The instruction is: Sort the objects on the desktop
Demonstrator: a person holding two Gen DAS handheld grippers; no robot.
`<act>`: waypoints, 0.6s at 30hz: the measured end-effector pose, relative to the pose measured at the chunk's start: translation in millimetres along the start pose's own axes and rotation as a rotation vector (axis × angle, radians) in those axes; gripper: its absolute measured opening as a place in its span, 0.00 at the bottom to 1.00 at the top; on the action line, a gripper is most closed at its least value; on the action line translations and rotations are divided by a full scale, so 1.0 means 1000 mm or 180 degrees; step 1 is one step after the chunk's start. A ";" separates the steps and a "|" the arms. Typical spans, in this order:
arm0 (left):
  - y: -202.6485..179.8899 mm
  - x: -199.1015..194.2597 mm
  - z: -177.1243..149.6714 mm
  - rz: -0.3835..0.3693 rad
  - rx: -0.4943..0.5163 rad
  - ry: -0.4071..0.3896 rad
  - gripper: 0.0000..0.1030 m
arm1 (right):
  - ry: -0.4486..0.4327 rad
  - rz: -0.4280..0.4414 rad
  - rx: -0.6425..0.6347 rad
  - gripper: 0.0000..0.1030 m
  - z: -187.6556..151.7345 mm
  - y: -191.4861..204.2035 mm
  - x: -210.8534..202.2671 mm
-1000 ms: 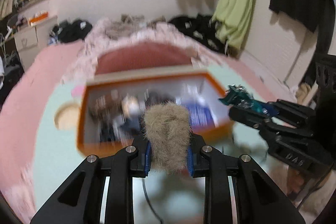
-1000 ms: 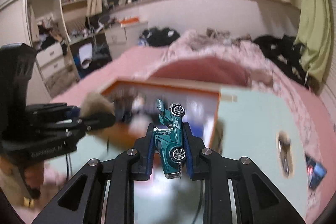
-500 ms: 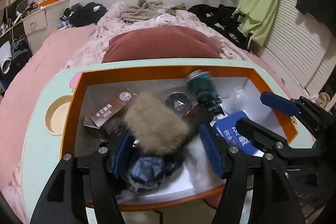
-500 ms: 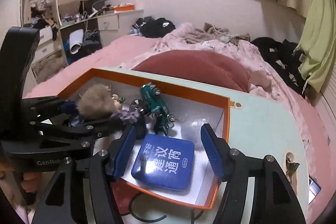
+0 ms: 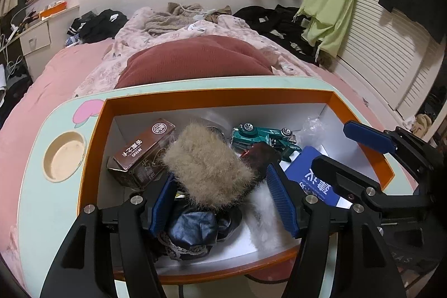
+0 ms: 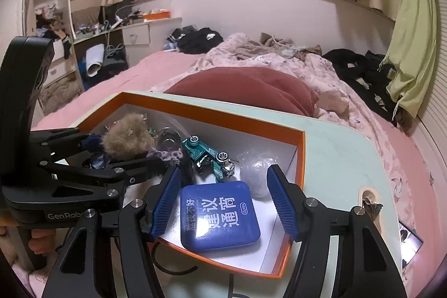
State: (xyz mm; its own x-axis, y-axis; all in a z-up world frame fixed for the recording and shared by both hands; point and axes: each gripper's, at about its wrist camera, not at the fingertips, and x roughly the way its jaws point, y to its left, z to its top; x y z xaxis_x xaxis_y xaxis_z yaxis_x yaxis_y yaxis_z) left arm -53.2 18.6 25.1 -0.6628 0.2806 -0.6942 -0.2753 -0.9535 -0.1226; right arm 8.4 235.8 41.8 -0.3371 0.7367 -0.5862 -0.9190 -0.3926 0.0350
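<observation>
Left gripper (image 5: 223, 203): my jaws are apart, just opened this last second. The tan fur pompom (image 5: 208, 165) sits between the blue pads, but I see a gap on each side, so no grip on it. It rests on the pile inside the orange box (image 5: 218, 97). Below it, nearer my jaws, a dark blue leather piece (image 5: 192, 228). Right of my right pad, white fluff (image 5: 262, 217) on the box floor.

Past my left pad, a brown carton (image 5: 142, 152) lying tilted. Past the pompom to the right, the green toy car (image 5: 264, 137) on its side, wheels facing the camera. Right of that, the blue tin (image 5: 315, 180), partly under the other gripper's lower finger.

Right gripper (image 6: 222, 203): jaws also just opened, standing wide, nothing clamped. The blue tin (image 6: 219, 217) lies flat on the box floor between and below the pads; I can't tell contact, pads look clear of it. Ahead of my left pad, the toy car (image 6: 209, 154). Ahead of my right pad, a crumpled clear plastic bag (image 6: 255, 166) against the box wall (image 6: 299, 155).

Left of my jaws, the left gripper (image 6: 92, 155) reaches across into the box with the pompom (image 6: 125, 141) at its tips. A hand (image 6: 39, 242) shows at its grip, lower left.

The box sits on the mint-green bench (image 6: 338, 158); a round cup recess (image 5: 64, 155) is left of the box. Beyond the bench, a red cushion (image 6: 245, 88) on the pink bed (image 6: 134, 69).
</observation>
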 end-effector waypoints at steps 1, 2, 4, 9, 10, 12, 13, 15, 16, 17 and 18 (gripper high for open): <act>0.000 -0.002 0.000 0.0001 -0.0013 0.0004 0.62 | 0.0005 0.0030 0.0033 0.63 0.000 0.000 -0.001; 0.000 -0.006 0.001 0.0003 -0.0015 -0.0006 0.62 | 0.0009 0.0040 0.0085 0.63 0.001 -0.001 -0.003; 0.000 -0.018 0.003 -0.0050 -0.0016 -0.0079 0.62 | -0.0119 0.0095 0.0203 0.67 0.001 -0.002 -0.018; 0.008 -0.064 -0.003 -0.0122 -0.0067 -0.0232 0.63 | -0.0336 0.0100 0.0227 0.80 -0.002 0.003 -0.057; 0.009 -0.068 -0.008 -0.0138 -0.0054 -0.0144 0.63 | -0.0261 0.0080 0.0188 0.80 -0.006 0.005 -0.060; 0.007 -0.071 -0.019 -0.0181 0.0006 0.0012 0.63 | -0.0118 0.0061 0.0146 0.80 -0.016 0.010 -0.062; 0.001 -0.077 -0.027 -0.0129 0.0122 -0.0057 0.65 | -0.0021 0.0053 0.0144 0.80 -0.023 0.012 -0.060; -0.008 -0.081 -0.035 -0.0011 0.0257 -0.0070 0.66 | 0.0163 -0.0008 0.0176 0.80 -0.037 0.011 -0.054; -0.013 -0.082 -0.037 0.0046 0.0292 -0.0068 0.66 | 0.0222 -0.0017 0.0205 0.80 -0.042 0.010 -0.051; -0.017 -0.083 -0.038 0.0072 0.0294 -0.0060 0.66 | 0.0272 -0.0013 0.0251 0.80 -0.047 0.008 -0.049; -0.019 -0.084 -0.037 0.0054 0.0270 -0.0068 0.66 | 0.0315 -0.0004 0.0294 0.80 -0.052 0.006 -0.046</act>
State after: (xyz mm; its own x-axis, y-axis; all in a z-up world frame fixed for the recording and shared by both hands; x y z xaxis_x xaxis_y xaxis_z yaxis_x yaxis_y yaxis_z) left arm 33.4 9.2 59.1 -0.6824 0.2676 -0.6803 -0.3213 -0.9457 -0.0497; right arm 28.6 171.1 27.2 -0.3182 0.6774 -0.6632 -0.9359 -0.3359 0.1059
